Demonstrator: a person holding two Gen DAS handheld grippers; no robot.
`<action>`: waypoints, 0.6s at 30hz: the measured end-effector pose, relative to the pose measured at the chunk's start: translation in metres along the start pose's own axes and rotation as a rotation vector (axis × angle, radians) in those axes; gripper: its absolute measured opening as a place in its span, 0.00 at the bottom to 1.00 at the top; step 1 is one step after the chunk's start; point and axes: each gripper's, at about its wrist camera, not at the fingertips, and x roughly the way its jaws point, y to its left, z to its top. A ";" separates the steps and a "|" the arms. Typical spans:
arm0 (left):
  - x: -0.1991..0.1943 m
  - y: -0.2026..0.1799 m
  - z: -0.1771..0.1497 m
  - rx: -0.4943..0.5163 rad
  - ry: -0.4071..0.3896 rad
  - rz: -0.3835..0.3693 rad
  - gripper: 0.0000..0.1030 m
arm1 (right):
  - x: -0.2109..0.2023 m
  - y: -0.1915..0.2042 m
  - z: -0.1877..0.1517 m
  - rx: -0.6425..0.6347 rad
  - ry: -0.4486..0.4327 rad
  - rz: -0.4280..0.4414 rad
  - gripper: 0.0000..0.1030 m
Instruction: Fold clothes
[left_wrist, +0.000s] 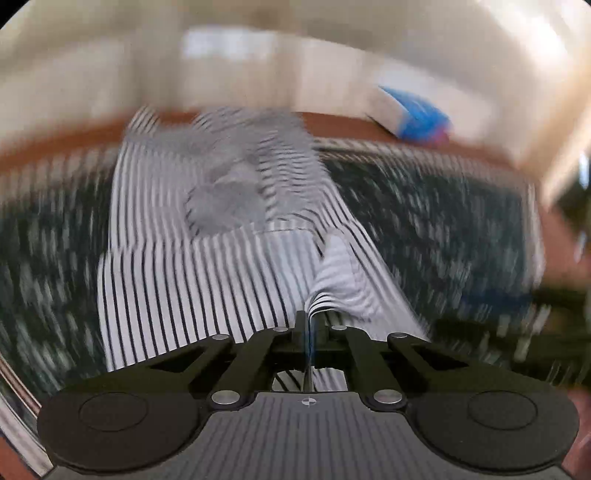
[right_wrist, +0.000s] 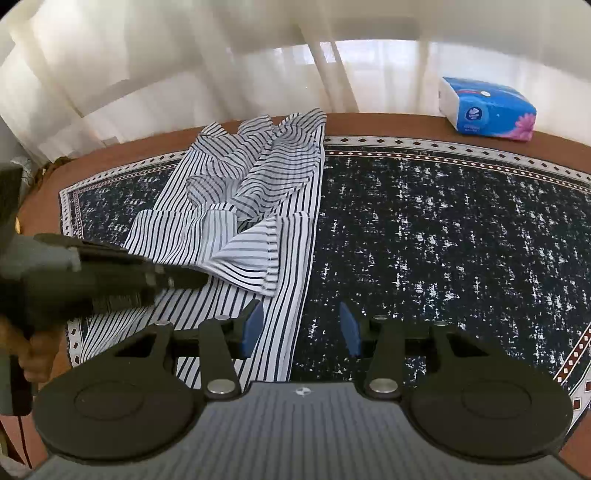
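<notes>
Two folds at least remained: your striped shirt lay lengthwise on the patterned cloth covering the bench, sleeves tucked in. Your left hand-held gripper pinched its near hem; your right hand-held gripper gaped, empty, straddling the shirt's edge.

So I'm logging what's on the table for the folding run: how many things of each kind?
Striped shirt: 1
Patterned dark mat: 1
Blue tissue pack: 1
Total: 3
</notes>
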 end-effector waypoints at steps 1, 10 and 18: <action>-0.001 0.010 0.002 -0.084 -0.001 -0.033 0.00 | 0.000 0.000 0.000 -0.001 0.001 0.003 0.49; 0.004 0.085 -0.011 -0.759 -0.033 -0.296 0.24 | 0.008 0.008 0.005 -0.030 0.014 0.031 0.49; -0.003 0.101 -0.019 -0.873 -0.083 -0.326 0.35 | 0.022 0.021 0.020 -0.115 0.031 0.068 0.49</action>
